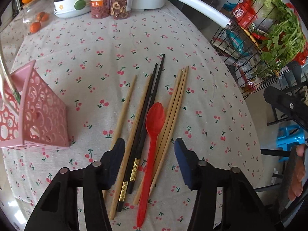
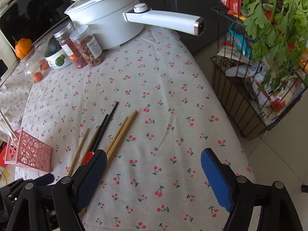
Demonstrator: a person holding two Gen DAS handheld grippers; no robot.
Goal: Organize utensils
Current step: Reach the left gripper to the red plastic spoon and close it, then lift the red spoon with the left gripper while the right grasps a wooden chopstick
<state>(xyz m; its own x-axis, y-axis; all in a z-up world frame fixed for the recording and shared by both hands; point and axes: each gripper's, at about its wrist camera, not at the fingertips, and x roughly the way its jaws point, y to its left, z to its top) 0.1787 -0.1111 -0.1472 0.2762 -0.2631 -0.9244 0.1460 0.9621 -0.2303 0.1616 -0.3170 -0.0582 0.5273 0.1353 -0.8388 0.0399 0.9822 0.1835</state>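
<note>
A red plastic spoon (image 1: 152, 134) lies on the cherry-print tablecloth among a pair of black chopsticks (image 1: 148, 104) and several wooden chopsticks (image 1: 177, 100). My left gripper (image 1: 149, 150) is open, low over their handles, with the jaws on either side of the bundle. A pink perforated utensil holder (image 1: 42, 111) stands to the left with a white utensil inside. My right gripper (image 2: 154, 175) is open and empty above bare cloth, right of the chopsticks (image 2: 121, 134); the holder (image 2: 28, 152) shows at its far left.
At the back stand a white electric pot (image 2: 107, 17) with a long handle, two food jars (image 1: 111, 0), a bowl with a squash (image 1: 73, 2) and oranges. A black wire rack (image 2: 256, 88) with greens and packets stands off the table's right edge.
</note>
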